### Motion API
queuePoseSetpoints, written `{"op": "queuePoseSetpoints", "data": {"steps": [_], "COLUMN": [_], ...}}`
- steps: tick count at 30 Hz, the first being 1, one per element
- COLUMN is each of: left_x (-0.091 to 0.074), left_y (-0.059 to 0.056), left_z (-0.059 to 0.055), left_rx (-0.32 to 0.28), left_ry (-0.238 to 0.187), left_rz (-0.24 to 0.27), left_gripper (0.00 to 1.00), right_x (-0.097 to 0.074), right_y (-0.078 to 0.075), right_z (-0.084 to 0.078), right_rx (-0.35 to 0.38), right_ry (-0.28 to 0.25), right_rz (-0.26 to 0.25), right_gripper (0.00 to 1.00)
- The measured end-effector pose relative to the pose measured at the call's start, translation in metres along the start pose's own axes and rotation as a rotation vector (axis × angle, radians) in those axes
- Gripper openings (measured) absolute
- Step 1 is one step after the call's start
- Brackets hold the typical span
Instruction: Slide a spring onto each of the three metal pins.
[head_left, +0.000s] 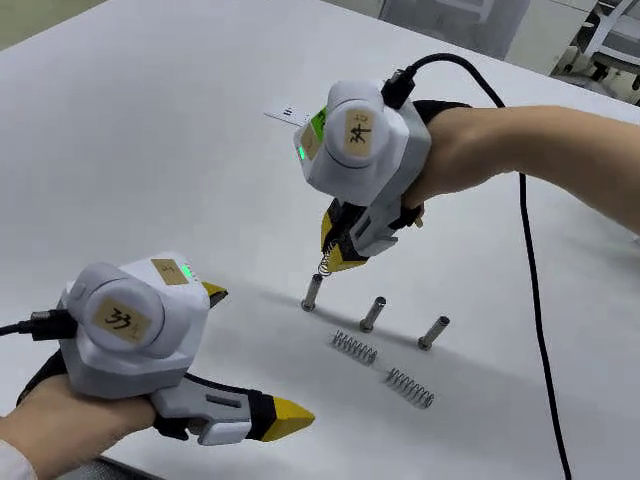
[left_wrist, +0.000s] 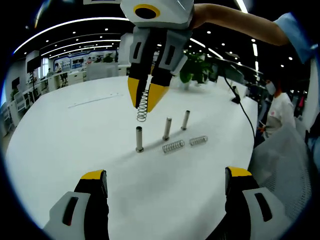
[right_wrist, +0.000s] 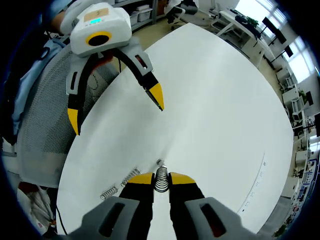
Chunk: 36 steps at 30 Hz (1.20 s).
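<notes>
Spring one lined up, no pin dressed yet.
The right gripper (head_left: 335, 262) has its fingers pinching the first spring (left_wrist: 142, 107), which hangs upright just above the end pin (head_left: 312, 292), and by my read it is not yet over the tip. The middle pin (head_left: 373, 313) and the far pin (head_left: 433, 332) stand bare too. Second spring (head_left: 354, 347) and third spring (head_left: 410, 387) lie flat on the worktop (head_left: 150, 150) just beside the pins. The left gripper (head_left: 252, 355) hovers well apart, fingers spread wide, carrying nothing. All three placements are left to do.
</notes>
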<state>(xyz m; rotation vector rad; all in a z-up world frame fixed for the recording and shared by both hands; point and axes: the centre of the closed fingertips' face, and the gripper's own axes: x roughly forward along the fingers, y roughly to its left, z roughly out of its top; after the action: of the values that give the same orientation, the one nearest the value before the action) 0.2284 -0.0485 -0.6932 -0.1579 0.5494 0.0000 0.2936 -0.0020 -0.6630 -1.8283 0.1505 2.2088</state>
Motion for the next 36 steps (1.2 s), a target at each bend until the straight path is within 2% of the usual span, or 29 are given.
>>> {"op": "queuePoseSetpoints", "data": {"steps": [7,36], "left_x": [-0.001,0.000], "left_y": [0.003,0.004], "left_z": [0.000,-0.001], "left_rx": [-0.013,-0.027], "left_ry": [-0.005,-0.006], "left_rz": [-0.001,0.003], "left_gripper": [0.99,0.98], "right_x": [0.008,0.025], "right_y": [-0.002,-0.001], "right_z": [-0.004,-0.009], "right_rx": [-0.023,-0.031], "right_ry": [0.031,0.065], "right_rz": [0.008,0.043], "right_gripper": [0.12,0.12]}}
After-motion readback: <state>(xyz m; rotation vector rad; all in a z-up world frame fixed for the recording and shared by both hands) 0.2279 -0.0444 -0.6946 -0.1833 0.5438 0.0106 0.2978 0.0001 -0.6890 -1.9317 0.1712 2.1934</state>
